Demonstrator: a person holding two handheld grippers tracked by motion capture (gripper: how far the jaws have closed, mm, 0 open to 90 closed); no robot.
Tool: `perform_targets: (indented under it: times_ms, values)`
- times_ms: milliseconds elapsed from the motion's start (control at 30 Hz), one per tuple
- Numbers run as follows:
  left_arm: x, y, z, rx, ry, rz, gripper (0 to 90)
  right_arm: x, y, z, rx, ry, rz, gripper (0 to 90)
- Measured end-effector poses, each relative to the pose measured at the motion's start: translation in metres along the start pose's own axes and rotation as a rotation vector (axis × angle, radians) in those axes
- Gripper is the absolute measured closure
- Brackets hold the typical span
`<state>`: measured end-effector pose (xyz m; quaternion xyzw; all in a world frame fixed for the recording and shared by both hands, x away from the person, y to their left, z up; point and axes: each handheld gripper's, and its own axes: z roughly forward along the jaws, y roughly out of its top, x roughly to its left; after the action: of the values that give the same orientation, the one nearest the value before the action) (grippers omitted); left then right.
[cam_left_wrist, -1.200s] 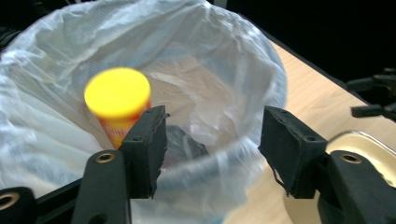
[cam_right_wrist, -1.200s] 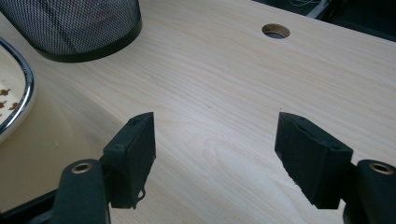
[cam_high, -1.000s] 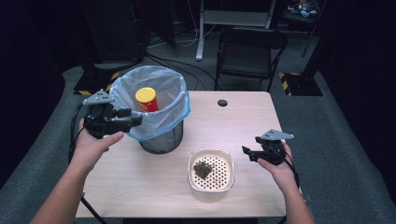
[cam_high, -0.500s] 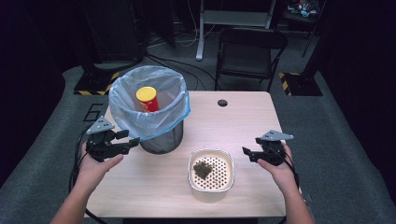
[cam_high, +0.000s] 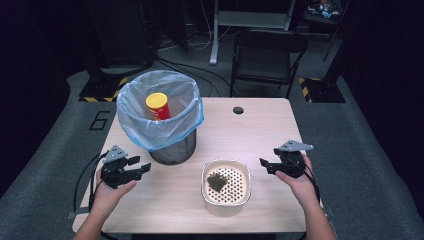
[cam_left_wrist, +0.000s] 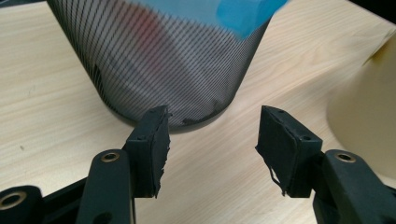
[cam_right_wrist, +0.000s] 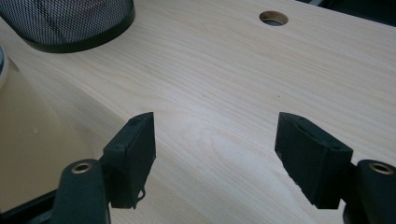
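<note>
A black mesh bin (cam_high: 172, 150) lined with a blue bag stands at the table's left, and a red can with a yellow lid (cam_high: 157, 106) leans inside it. A cream perforated bowl (cam_high: 205, 186) near the front holds a dark green clump (cam_high: 217, 181). My left gripper (cam_high: 142, 167) rests low beside the bin's foot, jaws apart and empty. In the left gripper view the left gripper (cam_left_wrist: 212, 121) faces the bin's mesh wall (cam_left_wrist: 159, 60). My right gripper (cam_high: 264, 164) sits right of the bowl, open, with nothing between its jaws (cam_right_wrist: 215, 126).
The wooden table (cam_high: 260, 130) has a round cable hole (cam_high: 238, 110) at the back, seen too in the right gripper view (cam_right_wrist: 273, 17). A black chair (cam_high: 270, 50) stands behind the table. The bowl's side (cam_left_wrist: 369, 107) is right of the left jaws.
My left gripper has sunk from the height of the bin's rim down to the tabletop beside the bin. The right gripper has stayed in place.
</note>
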<state>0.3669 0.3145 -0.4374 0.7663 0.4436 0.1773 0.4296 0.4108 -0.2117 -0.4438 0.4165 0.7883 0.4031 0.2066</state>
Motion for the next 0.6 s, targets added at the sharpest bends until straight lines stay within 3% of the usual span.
perform_targets:
  times_ms: [67,200,300,567,600]
  values:
    - [0.003,-0.009,0.005,0.002,0.021,0.001,43.1,-0.001,-0.002,0.001,0.005,-0.002,0.000,28.4]
    - [0.008,-0.018,0.009,0.012,0.019,0.003,42.9,-0.001,-0.003,0.003,0.013,-0.003,-0.003,28.4]
    - [0.009,-0.027,0.015,0.010,0.017,-0.022,42.5,-0.002,-0.004,0.004,0.019,-0.005,-0.014,28.4]
    - [0.015,-0.039,0.024,0.050,0.008,-0.003,40.9,-0.004,-0.009,0.009,0.035,-0.009,0.000,28.4]
    - [0.018,-0.042,0.025,0.057,0.009,-0.018,40.5,-0.005,-0.011,0.011,0.042,-0.007,-0.005,28.4]
